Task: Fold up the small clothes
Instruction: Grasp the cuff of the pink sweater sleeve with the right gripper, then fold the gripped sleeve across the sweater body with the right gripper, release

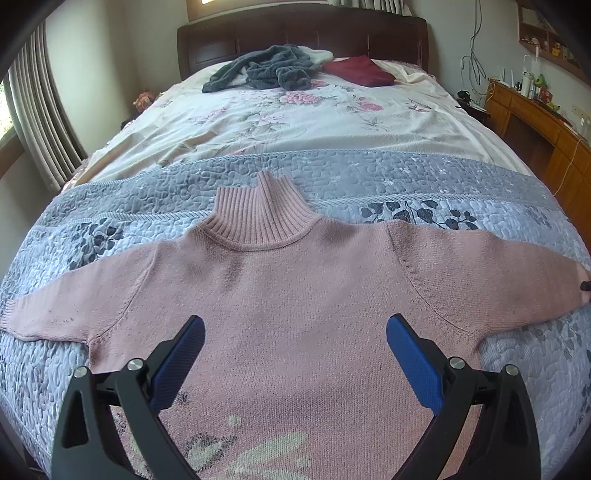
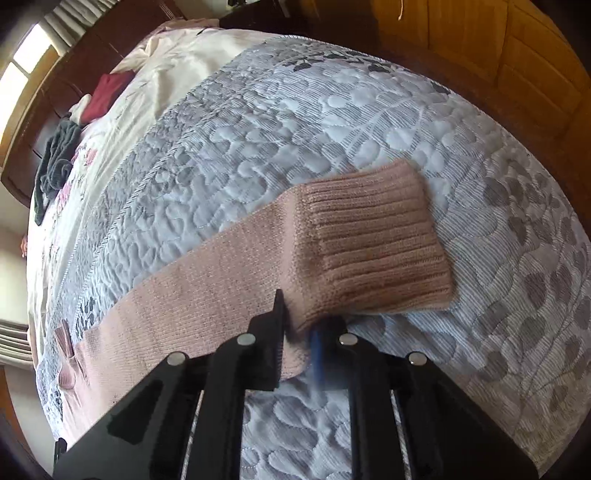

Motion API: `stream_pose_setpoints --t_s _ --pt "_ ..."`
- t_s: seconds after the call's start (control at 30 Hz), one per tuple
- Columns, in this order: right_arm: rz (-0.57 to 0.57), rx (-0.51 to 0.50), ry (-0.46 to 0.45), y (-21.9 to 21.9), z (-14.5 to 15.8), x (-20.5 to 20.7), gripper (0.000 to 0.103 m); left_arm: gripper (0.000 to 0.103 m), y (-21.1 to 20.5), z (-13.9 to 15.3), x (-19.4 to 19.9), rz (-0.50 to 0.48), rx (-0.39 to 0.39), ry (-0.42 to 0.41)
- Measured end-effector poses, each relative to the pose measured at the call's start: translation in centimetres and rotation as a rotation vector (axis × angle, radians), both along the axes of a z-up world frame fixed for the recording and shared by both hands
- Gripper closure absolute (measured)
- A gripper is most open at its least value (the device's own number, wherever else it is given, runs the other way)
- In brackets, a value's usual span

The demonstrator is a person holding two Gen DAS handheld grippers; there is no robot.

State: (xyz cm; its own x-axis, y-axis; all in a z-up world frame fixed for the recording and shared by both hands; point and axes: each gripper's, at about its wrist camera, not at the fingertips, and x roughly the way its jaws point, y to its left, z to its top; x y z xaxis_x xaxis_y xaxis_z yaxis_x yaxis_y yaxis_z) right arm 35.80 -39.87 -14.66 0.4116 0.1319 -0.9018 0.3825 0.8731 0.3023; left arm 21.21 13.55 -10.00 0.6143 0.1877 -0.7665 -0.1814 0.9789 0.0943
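The sweater (image 1: 295, 295), pink with a ribbed high neck, lies flat on the grey quilt (image 1: 369, 177) at the near end of the bed, both sleeves stretched out sideways. The left gripper (image 1: 295, 354) hovers over its chest with the blue-padded fingers (image 1: 413, 365) spread wide and nothing between them; the neck points straight ahead of it. The right gripper (image 2: 299, 332) is clenched on the sweater's sleeve (image 2: 221, 280), just behind the ribbed cuff (image 2: 373, 247), which sticks out ahead of and to the right of its fingers and rests on the quilt. Far ahead of the left gripper, near the dark headboard (image 1: 303, 33), sit a crumpled dark grey garment (image 1: 266, 70) and a folded red cloth (image 1: 358, 70) on the flowered sheet (image 1: 295, 118). A wooden cabinet (image 1: 535, 125) stands off to the right of the bed, curtains (image 1: 37, 110) to the left. Nothing lies on the quilt around the sweater.
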Motion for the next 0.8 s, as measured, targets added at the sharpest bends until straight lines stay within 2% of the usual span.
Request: stream_pose_setpoints --t_s 0.2,0.37,0.57,0.8 --pt "0.089 0.046 -0.091 3.8 3.4 -1.6 0.092 0.004 2.6 0.0 -0.5 0.033 -0.029 0.009" --pt "0.214 0.085 -0.135 10.5 5.2 -1.7 0.092 0.004 4.4 0.1 -0.9 0.048 -0.04 0.02" --pt "0.367 0.141 -0.161 19.8 5.7 -1.4 0.092 0.004 6.2 -0.1 -1.6 0.054 -0.061 0.03" --pt "0.511 0.254 -0.174 29.9 5.5 -1.8 0.092 0.004 8.8 -0.3 -2.2 0.072 -0.106 0.042"
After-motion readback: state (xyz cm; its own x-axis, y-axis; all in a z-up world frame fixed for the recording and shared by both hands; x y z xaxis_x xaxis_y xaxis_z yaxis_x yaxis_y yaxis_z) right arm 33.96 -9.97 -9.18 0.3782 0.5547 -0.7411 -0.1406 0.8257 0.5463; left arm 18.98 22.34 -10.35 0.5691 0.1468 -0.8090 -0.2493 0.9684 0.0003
